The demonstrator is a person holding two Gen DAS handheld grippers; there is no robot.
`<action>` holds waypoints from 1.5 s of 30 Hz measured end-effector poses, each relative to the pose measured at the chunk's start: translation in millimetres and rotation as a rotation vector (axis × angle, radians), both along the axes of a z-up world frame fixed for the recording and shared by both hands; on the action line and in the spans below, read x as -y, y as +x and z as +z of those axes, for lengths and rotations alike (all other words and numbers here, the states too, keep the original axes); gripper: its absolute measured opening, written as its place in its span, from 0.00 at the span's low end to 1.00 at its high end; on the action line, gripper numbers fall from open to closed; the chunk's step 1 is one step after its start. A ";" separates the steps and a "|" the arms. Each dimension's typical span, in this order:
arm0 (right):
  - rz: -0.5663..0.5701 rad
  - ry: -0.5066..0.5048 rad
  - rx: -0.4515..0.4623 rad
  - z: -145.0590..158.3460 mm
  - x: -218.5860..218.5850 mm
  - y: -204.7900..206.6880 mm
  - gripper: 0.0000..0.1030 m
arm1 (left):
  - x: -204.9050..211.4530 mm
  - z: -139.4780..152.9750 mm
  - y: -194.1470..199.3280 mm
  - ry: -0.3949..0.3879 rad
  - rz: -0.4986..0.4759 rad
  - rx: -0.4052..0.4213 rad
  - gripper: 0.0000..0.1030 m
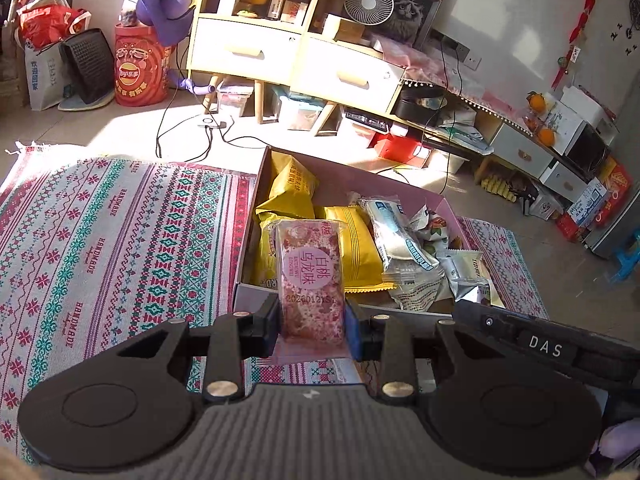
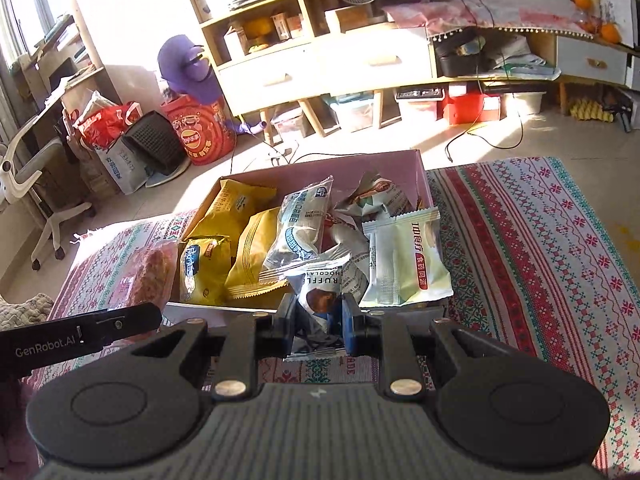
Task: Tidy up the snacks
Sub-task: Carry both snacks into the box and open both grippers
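Low in each frame, 1 pink snack bar [image 1: 312, 280] is clamped by the left gripper [image 1: 313, 326] and 1 truffle chocolate packet [image 2: 320, 296] by the right gripper [image 2: 319, 322], before the snack box [image 2: 420, 168].

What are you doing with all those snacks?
Sorting snacks into the pink box on the patterned rug. The left gripper pinches a pink peach-oolong snack bar at the box's near edge. The right gripper holds a truffle chocolate packet. Yellow and white packets already lie inside.

Patterned rug [image 1: 100, 240] on tiled floor, wooden shelf unit [image 1: 256, 20], white fan [image 1: 369, 2], red Lay's tub [image 1: 140, 66] behind
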State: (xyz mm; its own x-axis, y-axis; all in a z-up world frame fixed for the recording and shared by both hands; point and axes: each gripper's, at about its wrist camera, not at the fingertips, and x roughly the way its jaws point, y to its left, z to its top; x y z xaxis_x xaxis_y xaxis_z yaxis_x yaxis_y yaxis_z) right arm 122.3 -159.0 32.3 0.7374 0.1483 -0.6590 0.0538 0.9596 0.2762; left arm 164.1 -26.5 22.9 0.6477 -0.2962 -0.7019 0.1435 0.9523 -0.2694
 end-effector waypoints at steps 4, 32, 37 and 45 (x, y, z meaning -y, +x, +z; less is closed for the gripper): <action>-0.008 0.022 -0.016 -4.6 1.3 10.7 0.20 | 0.1 3.8 4.1 -0.014 0.020 0.006 0.38; -0.024 0.107 -0.043 -17.7 16.3 48.5 0.21 | 41.5 -44.4 52.2 0.067 -0.187 -0.023 0.38; -0.020 0.115 -0.044 -16.8 18.1 47.9 0.23 | 43.5 -41.9 51.3 0.062 -0.200 -0.010 0.38; -0.024 0.139 -0.040 -5.2 20.0 37.8 0.48 | 43.6 -36.4 44.6 0.086 -0.213 -0.007 0.59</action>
State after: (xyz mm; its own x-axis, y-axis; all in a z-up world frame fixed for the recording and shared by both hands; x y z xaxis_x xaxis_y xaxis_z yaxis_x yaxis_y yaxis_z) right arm 160.2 -179.0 27.1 0.7151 0.2232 -0.6625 0.0898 0.9104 0.4038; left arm 208.7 -70.0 -13.4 0.5720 -0.3644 -0.7348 0.3417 0.9203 -0.1904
